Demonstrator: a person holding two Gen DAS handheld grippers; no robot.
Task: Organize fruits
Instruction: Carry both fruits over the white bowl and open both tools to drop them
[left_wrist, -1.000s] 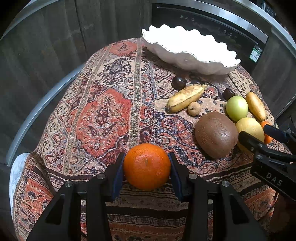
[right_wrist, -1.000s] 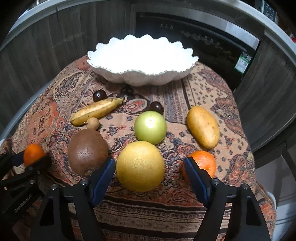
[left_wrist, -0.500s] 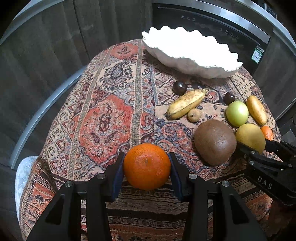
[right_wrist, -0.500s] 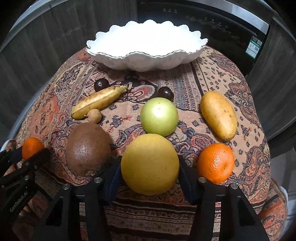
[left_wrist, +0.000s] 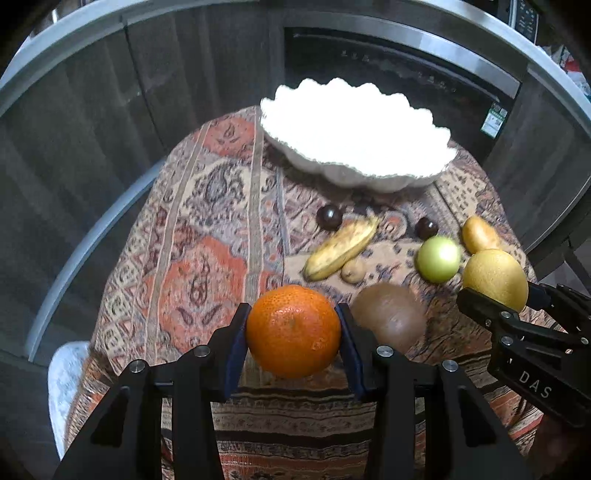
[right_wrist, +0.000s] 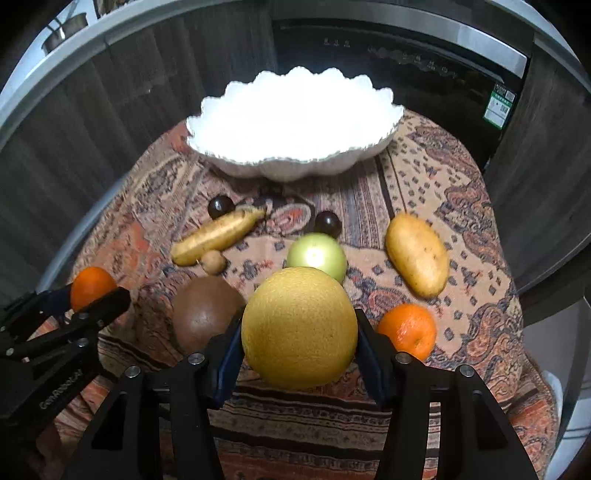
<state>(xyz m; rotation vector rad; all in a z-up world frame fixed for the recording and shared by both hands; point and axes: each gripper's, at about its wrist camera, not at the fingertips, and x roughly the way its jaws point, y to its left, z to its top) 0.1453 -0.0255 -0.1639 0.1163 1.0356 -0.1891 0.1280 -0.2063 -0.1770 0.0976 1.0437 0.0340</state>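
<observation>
Bare patterned cloth (left_wrist: 192, 280) left, banana (right_wrist: 218, 234) and green apple (right_wrist: 317, 256) crowding bowl (right_wrist: 291, 170) approach

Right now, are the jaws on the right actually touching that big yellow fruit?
Touching. The right wrist view shows both blue pads pressed against the yellow fruit, no gap on either side.

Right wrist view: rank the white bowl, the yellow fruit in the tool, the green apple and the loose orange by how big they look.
1. white bowl
2. yellow fruit, held in the right tool; nearest the camera, so it is enlarged
3. green apple and loose orange look alike; the apple is partly hidden, so I won't rank them.
</observation>
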